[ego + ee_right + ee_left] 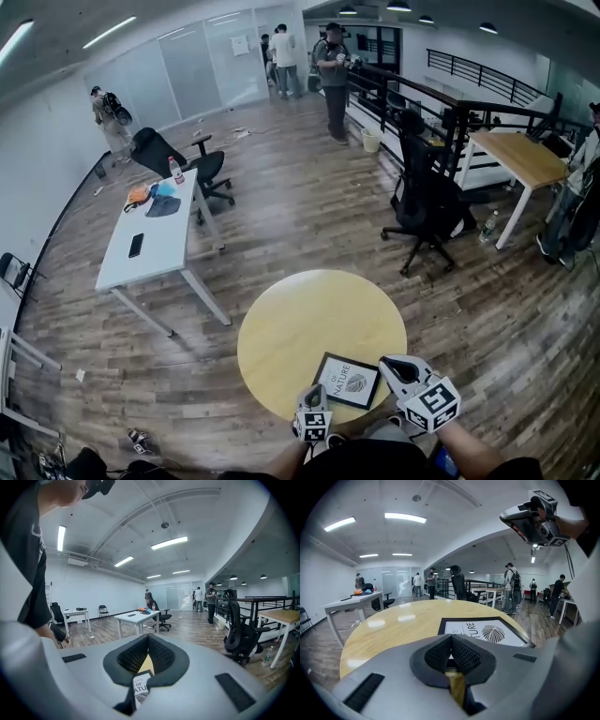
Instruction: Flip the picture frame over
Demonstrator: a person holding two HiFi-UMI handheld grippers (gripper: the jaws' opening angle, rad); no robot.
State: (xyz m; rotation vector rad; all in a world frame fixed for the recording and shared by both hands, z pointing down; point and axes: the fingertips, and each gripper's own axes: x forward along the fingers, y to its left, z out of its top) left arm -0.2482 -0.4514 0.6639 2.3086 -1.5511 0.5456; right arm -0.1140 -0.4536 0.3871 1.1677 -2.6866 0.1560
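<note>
Jaws of the left gripper [451,638] pressed together on nothing, low by the near edge of the table [281,328]. Picture frame [348,380] flat at that near edge, picture side up. Right gripper [390,364] up above the frame's right side, closed and empty. Best to open up, pinch one side, lift slowly, tip over gently.

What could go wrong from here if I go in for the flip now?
The picture frame lies flat, print up, close to the round table's near edge, so a nudge could slide it off. Both the left gripper and the right gripper are shut and empty; going in closed would likely push the frame rather than catch its thin rim.
</note>
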